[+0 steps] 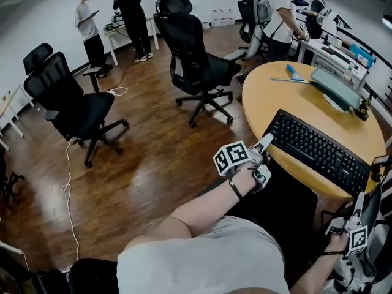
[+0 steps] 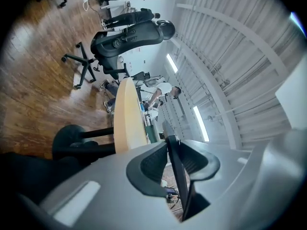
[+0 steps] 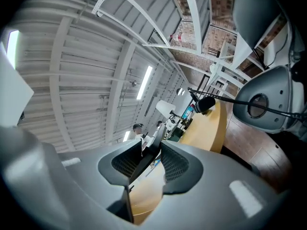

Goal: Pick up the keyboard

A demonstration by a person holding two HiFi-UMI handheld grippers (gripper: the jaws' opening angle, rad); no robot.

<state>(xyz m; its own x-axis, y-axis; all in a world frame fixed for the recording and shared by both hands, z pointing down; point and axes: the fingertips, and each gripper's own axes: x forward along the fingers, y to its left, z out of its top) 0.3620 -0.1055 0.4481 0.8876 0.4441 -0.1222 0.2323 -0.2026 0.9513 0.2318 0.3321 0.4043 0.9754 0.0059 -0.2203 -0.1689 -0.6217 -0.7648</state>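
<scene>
A black keyboard (image 1: 315, 152) lies on the round wooden table (image 1: 269, 97), its near long side over the table's front edge. My left gripper (image 1: 267, 141) is at the keyboard's left end, shut on it. In the left gripper view the keyboard's thin dark edge (image 2: 178, 176) stands clamped between the pads of the left gripper (image 2: 173, 163), with the table (image 2: 128, 114) beyond. My right gripper (image 1: 367, 185) reaches up to the keyboard's right end. In the right gripper view the dark slab of the keyboard (image 3: 143, 164) runs slanted between the pads of the right gripper (image 3: 151, 163).
A grey flat object (image 1: 335, 89) and a blue tool (image 1: 294, 72) lie at the table's far side. Two black office chairs (image 1: 199, 63) (image 1: 73, 103) stand on the wooden floor to the left, with a white cable (image 1: 67, 182). People stand at desks at the back.
</scene>
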